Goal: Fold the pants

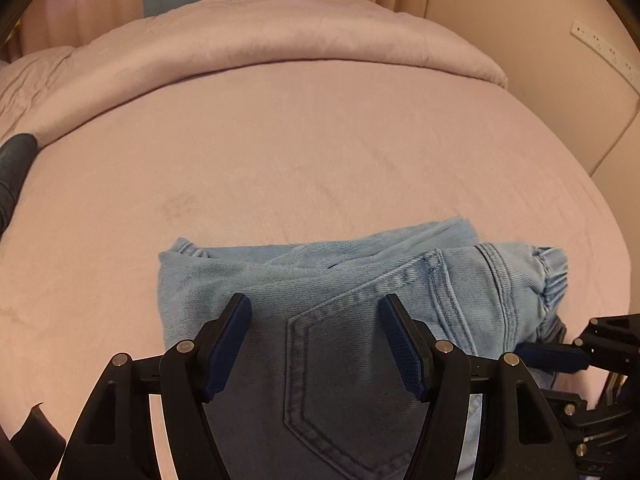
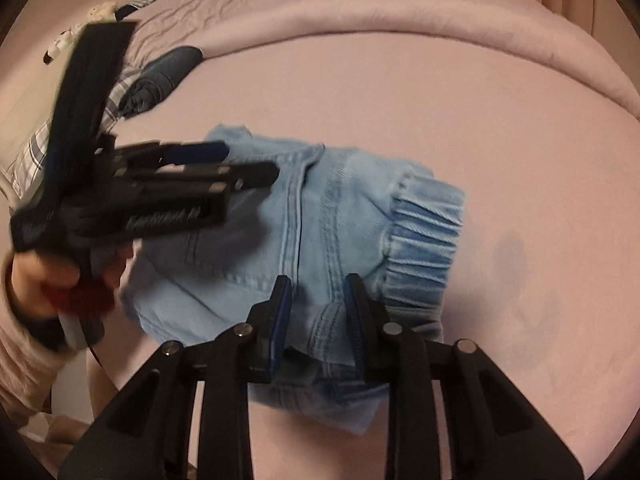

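Nearby, dark rolled garment (image 2: pixel 168 76), plaid cloth (image 2: pixel 32 148), folded pants (image 2: pixel 296 220)

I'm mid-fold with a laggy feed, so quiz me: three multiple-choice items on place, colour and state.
1. Where do the pants lie?
A. on the pink bed sheet
B. on a wooden floor
C. in a basket

2. What colour are the pants?
A. black
B. light blue
C. red

3. How is the left tool set?
A. shut on a sock
B. out of view
C. open above the back pocket

Answers: 1 A, pink sheet surrounds the denim; 2 B, pale blue denim in both views; 3 C, its fingers stand apart over the pocket.
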A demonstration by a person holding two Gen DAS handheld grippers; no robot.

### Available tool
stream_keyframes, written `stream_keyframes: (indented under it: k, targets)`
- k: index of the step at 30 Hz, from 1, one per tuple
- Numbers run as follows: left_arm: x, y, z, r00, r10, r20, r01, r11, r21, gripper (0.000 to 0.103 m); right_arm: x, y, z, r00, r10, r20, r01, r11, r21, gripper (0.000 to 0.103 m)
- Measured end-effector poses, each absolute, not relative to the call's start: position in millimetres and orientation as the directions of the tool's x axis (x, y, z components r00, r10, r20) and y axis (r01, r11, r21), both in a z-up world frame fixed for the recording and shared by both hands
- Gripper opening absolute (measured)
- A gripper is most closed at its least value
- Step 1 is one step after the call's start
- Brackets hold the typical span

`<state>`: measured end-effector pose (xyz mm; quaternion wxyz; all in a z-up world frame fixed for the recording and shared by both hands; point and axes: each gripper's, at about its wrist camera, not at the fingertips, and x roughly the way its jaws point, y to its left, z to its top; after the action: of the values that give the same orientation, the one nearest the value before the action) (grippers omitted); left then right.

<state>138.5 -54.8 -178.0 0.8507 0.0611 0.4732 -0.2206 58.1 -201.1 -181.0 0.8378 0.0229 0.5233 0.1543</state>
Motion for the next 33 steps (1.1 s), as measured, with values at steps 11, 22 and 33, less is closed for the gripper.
stream_keyframes:
  k: [11, 22, 33]
  targets:
    - [114.3, -27.5, -156.8, 0.487, -0.34, -0.805, 0.407, 0.903, -0.136, 0.066, 46.5, -217.7, -157.2, 0.452, 0.393, -0.801, -0.251, 0.917, 0.309, 0.042]
    - [69.8, -6.5, -154.9, 0.493, -0.285, -0.822, 0.384, 0.919, -0.088, 0.067, 82.2, -215.6, -139.5, 0.569, 0.303, -0.765, -0.207, 0.952, 0.224, 0.046]
    - [59.5, -4.0, -177.2, 0.423, -0.294, -0.857, 0.398, 0.91, -0.116, 0.067, 111.6, -211.6, -160.7, 0.483, 0.137, -0.865, -0.138, 0.987, 0.079, 0.046]
